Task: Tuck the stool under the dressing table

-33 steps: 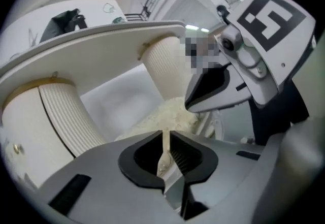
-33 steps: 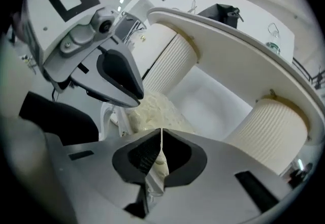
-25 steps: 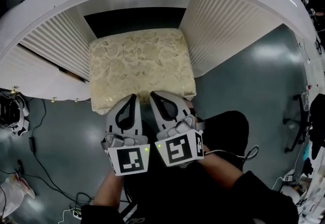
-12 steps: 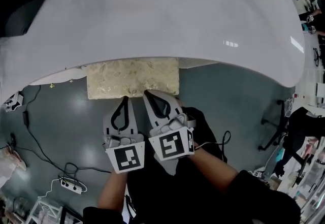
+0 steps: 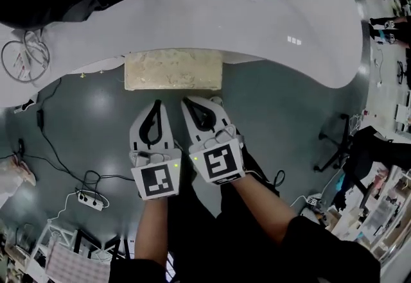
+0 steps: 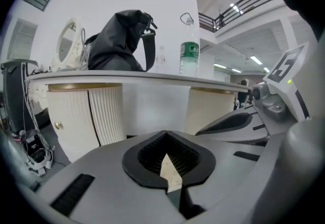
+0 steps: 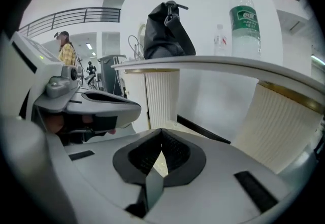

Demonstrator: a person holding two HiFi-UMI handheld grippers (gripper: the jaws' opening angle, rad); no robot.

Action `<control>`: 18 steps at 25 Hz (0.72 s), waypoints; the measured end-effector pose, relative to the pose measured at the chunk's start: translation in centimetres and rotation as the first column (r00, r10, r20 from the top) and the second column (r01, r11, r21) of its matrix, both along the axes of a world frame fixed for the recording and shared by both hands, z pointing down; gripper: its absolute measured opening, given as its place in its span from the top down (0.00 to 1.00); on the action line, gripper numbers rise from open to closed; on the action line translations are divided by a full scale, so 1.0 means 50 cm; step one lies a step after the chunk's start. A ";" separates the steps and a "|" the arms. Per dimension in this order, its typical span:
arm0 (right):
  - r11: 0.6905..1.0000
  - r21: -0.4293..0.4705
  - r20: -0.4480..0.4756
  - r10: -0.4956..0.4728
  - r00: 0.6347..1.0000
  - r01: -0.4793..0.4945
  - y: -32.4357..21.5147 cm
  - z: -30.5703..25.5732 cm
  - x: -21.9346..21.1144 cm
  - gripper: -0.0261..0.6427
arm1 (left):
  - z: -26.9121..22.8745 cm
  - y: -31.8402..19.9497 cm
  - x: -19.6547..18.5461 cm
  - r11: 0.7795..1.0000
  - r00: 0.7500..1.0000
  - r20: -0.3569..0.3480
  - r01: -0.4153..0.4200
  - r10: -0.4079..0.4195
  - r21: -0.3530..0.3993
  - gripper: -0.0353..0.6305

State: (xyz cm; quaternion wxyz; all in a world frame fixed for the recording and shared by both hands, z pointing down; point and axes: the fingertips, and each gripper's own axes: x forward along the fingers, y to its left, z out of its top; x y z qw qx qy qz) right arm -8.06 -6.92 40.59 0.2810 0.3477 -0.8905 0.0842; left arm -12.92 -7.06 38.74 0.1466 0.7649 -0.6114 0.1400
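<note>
One edge of the stool (image 5: 173, 70) shows, running left-right.

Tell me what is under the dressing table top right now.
The stool, pushed in; only its near cream strip shows. The dressing table covers its far part and legs.

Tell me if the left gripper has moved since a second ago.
Yes. The left gripper lay at the stool's front edge; now floor shows between them.
</note>
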 end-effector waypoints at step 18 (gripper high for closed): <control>0.998 0.063 0.046 0.021 0.999 -0.023 0.232 -0.365 0.113 0.95 | -0.340 0.224 0.121 0.998 0.998 -0.026 -0.048 0.049 0.033 0.94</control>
